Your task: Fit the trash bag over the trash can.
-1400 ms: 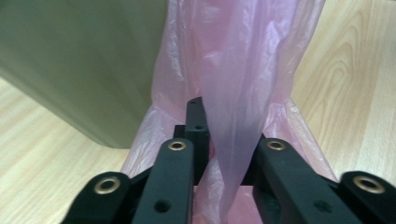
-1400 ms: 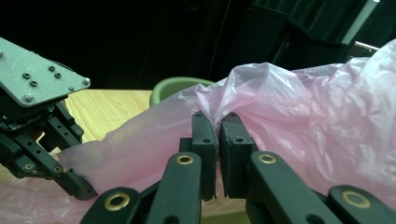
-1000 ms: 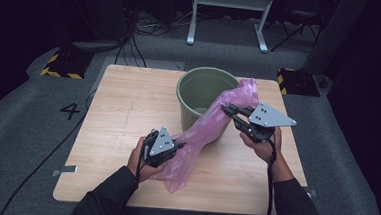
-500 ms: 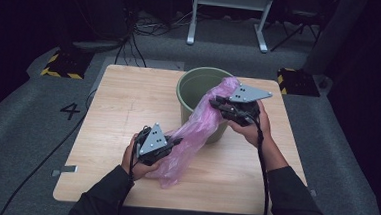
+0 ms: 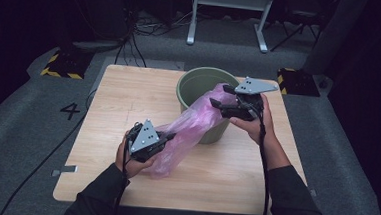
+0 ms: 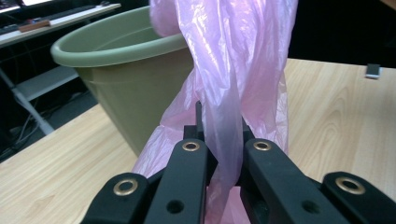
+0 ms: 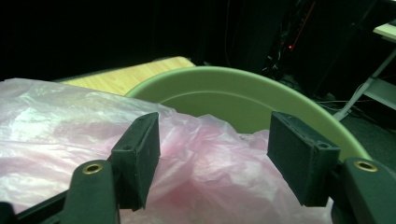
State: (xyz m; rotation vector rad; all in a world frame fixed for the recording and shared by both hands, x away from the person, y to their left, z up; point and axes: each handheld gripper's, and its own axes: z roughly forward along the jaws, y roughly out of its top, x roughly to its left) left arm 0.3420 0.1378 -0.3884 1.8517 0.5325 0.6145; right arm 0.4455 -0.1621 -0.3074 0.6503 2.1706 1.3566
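Left claw [image 6: 219, 140] was clamped tight on a gathered fold of the thin, translucent pink plastic bag [image 5: 189, 130], the film pinched between its two black jaws in the left gripper view. In the high view that left claw [image 5: 164, 138] sat low over the front half of the light wooden table [image 5: 124, 96], held in the person's left hand [image 5: 127, 159], with the loose lower end of the bag drooping beneath it onto the wood.

From there the pink plastic bag [image 6: 233, 60] stretched as a twisted band up and across to the round olive-green plastic bucket [image 5: 197, 83], which stood upright on the far part of the table. The bag's upper end lay draped over the bucket's near rim.

Right claw [image 7: 215, 158] stood wide, its jaws having just been opening; the two dark foam-faced pads [image 7: 142, 156] sat well apart on either side of the crumpled bag [image 7: 70, 130], which lay between and below them without being pressed. Beyond the pads curved the inner wall of the bucket [image 7: 243, 100]. In the high view the right claw [image 5: 217, 105] hovered at the bucket's right rim, carried by the person's right hand [image 5: 252, 124], its grey three-cornered plate uppermost.

A black cable trailed from each claw back along the dark sleeves.
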